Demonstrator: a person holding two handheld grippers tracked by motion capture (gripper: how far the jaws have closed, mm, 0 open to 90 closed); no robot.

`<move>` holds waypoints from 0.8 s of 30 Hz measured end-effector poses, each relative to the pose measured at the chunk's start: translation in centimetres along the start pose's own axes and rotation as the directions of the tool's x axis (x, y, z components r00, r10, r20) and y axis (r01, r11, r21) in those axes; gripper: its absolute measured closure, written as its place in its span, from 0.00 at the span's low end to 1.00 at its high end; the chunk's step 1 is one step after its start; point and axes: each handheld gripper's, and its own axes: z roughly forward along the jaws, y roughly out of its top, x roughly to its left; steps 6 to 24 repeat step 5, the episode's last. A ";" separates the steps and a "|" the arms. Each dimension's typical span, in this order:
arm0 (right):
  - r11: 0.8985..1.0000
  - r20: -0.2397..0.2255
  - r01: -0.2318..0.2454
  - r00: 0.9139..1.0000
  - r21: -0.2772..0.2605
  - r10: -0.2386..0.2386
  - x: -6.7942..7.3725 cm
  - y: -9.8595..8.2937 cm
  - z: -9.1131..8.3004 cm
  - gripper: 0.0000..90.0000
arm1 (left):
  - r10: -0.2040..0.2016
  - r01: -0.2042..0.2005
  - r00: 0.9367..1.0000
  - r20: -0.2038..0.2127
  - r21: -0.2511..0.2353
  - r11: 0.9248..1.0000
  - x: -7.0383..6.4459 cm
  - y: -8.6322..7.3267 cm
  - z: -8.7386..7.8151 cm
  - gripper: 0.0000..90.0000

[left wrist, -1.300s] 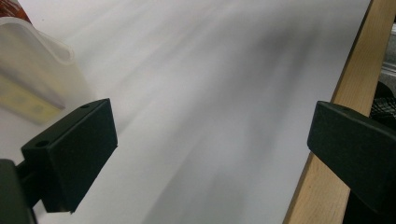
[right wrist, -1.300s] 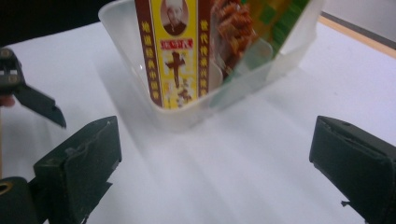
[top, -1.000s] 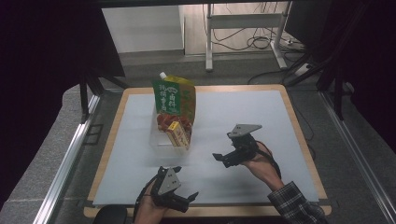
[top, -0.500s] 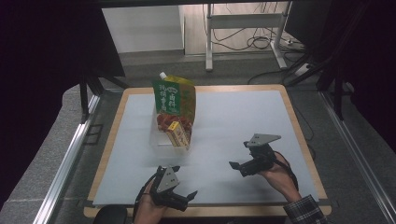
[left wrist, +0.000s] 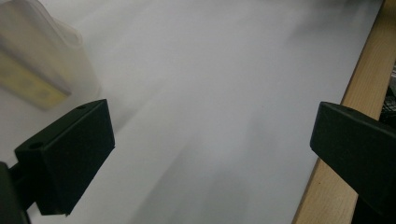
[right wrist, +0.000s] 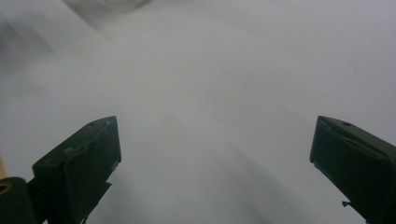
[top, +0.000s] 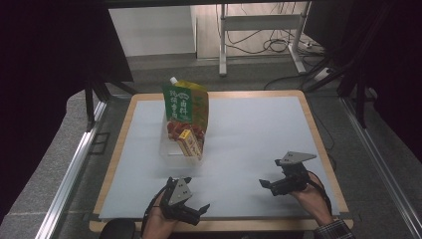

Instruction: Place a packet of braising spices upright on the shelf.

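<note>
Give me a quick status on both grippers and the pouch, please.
Left gripper open, empty. Right gripper open, empty. Green pouch upright in clear container, untouched. Nothing between.

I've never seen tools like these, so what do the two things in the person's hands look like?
Each is a black hand-held gripper with two blocky, flat-faced black jaws. The left gripper and the right gripper each carry a grey three-cornered plate on top. Small screw holes mark the jaw blocks in the gripper views. A plaid sleeve cuff shows at the right wrist.

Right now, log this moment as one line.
left gripper: open, empty | right gripper: open, empty | green pouch: upright in clear container | yellow box: in container
</note>
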 end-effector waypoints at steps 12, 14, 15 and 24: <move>1.000 0.009 -0.006 1.000 0.017 0.005 -0.1 -0.3 0.5 0.00 | -0.003 0.003 1.000 -0.005 -0.005 1.000 0.2 0.0 -0.1 0.00; 1.000 0.009 -0.006 1.000 0.017 0.005 -0.1 -0.3 0.5 0.00 | -0.003 0.003 1.000 -0.005 -0.005 1.000 0.2 0.0 -0.1 0.00; 1.000 0.009 -0.006 1.000 0.017 0.005 -0.1 -0.3 0.5 0.00 | -0.003 0.003 1.000 -0.005 -0.005 1.000 0.2 0.0 -0.1 0.00; 1.000 0.009 -0.006 1.000 0.017 0.005 -0.1 -0.3 0.5 0.00 | -0.003 0.003 1.000 -0.005 -0.005 1.000 0.2 0.0 -0.1 0.00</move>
